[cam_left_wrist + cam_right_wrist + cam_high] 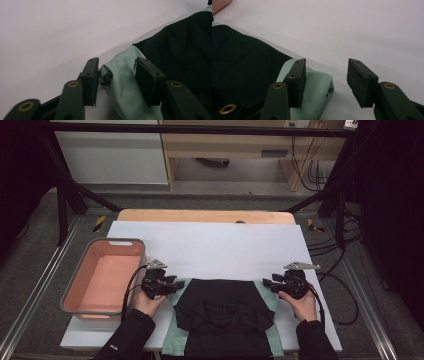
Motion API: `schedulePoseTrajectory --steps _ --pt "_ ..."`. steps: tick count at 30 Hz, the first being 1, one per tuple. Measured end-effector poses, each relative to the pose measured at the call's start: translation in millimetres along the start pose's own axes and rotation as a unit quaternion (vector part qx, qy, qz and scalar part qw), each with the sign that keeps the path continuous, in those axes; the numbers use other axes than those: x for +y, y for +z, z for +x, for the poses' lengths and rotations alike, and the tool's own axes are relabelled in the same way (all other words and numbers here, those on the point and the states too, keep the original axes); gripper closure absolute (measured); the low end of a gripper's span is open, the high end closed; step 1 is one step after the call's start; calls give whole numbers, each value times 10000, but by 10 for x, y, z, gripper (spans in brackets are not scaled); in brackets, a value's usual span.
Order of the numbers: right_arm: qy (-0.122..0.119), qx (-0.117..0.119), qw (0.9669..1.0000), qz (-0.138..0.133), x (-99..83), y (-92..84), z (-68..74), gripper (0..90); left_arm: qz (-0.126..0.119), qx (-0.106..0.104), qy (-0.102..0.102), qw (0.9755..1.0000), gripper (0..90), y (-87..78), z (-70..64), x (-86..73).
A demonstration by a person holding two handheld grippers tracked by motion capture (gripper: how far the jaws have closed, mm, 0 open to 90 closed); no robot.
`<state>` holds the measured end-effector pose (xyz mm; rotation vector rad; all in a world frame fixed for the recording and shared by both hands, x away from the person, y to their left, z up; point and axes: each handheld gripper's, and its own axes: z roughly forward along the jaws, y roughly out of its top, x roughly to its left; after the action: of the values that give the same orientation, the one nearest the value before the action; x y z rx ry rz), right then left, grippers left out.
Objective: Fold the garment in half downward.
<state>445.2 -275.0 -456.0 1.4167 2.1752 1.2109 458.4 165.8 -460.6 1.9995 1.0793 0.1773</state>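
while both hands rest at the garment's far corners, the scene reads:
garment: black and mint green, flat on the white counter, near edge
left gripper: jaws partly apart, mint sleeve fold between, not pinched
right gripper: jaws partly apart, beside mint sleeve
bin: pink, left of garment

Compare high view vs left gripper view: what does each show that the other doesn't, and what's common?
High view alone: the pink plastic tub with a grey rim left of the garment, the pale wooden table edge at the far side, and the right gripper at the garment's right corner. Left gripper view alone: a close look at the bunched green corner lying between the left gripper pads without being pinched. Shared: the black garment with mint-green side panels and the white sheet under it.
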Motion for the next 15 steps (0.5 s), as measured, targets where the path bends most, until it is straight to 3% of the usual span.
schedulePoseTrajectory --steps 5,10,13,15 --pt "-3 -168 9998 -75 9 -34 -36 514 21 -6 25 10000 678 8 -1 -6" --pt "17 -19 9999 136 -17 54 -21 510 24 -41 13 10000 757 16 -18 -5" --pt "19 97 9998 176 -27 96 0 589 33 -35 29 10000 778 0 -13 -6" --pt "75 188 9994 264 -35 99 -2 690 22 -34 18 10000 791 -1 -16 -10"
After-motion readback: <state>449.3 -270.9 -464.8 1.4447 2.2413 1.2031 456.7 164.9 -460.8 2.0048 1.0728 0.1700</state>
